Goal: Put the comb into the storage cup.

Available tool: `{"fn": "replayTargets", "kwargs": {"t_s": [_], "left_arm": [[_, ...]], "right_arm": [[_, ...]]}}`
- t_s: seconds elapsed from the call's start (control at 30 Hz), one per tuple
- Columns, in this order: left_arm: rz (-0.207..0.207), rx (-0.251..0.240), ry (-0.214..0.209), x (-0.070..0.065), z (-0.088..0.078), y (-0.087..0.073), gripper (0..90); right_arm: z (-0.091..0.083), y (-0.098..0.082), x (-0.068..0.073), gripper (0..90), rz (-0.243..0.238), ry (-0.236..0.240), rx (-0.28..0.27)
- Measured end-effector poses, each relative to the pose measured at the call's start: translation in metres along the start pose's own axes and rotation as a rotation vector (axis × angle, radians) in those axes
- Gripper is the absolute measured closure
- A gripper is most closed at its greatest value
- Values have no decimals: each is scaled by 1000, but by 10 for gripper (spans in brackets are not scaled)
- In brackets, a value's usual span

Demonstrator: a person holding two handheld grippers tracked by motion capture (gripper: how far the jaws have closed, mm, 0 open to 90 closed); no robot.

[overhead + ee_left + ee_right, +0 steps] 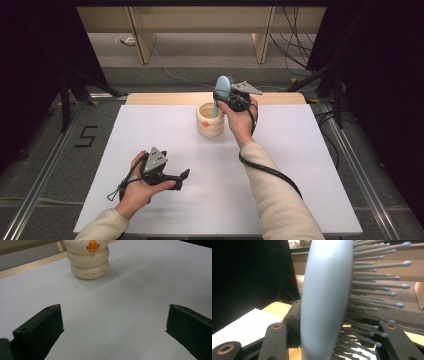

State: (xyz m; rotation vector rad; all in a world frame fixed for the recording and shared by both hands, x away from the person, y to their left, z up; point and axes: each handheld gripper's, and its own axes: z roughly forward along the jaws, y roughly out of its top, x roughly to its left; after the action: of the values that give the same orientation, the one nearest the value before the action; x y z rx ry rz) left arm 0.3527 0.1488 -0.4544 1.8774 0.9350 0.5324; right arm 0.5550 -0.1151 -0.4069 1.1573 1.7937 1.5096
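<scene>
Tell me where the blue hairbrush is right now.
In the high view the hairbrush stands upright at the table's far middle, clamped in the right gripper, its handle reaching down into the cream holder.

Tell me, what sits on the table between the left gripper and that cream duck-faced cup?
Nothing: in the left gripper view, only bare white table stretches from the open left gripper to the cup. The high view shows the same gap.

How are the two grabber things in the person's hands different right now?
The left gripper is open with nothing between its jaws, while the right gripper is shut on a blue hairbrush. The left gripper lies low by the white table, near the person; the right gripper is raised over the cream holder, farther off. Both are black with trailing cables.
</scene>
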Motion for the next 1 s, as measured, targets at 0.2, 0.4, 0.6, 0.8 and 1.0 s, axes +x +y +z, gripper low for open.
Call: {"fn": "replayTargets", "kwargs": {"t_s": [0.2, 0.4, 0.6, 0.8, 1.0], "left_arm": [[1, 1, -2, 0, 0, 0, 2], [2, 2, -3, 0, 0, 0, 2], [1, 1, -3, 0, 0, 0, 2], [2, 1, -3, 0, 0, 0, 2], [0, 1, -3, 0, 0, 0, 2]], "right_arm": [[1, -2, 1, 488, 4, 2, 1], [2, -3, 1, 488, 6, 3, 3], [4, -5, 0, 487, 9, 2, 8], [5, -8, 0, 485, 16, 1, 10], [5, -8, -2, 472, 35, 2, 8]]}}
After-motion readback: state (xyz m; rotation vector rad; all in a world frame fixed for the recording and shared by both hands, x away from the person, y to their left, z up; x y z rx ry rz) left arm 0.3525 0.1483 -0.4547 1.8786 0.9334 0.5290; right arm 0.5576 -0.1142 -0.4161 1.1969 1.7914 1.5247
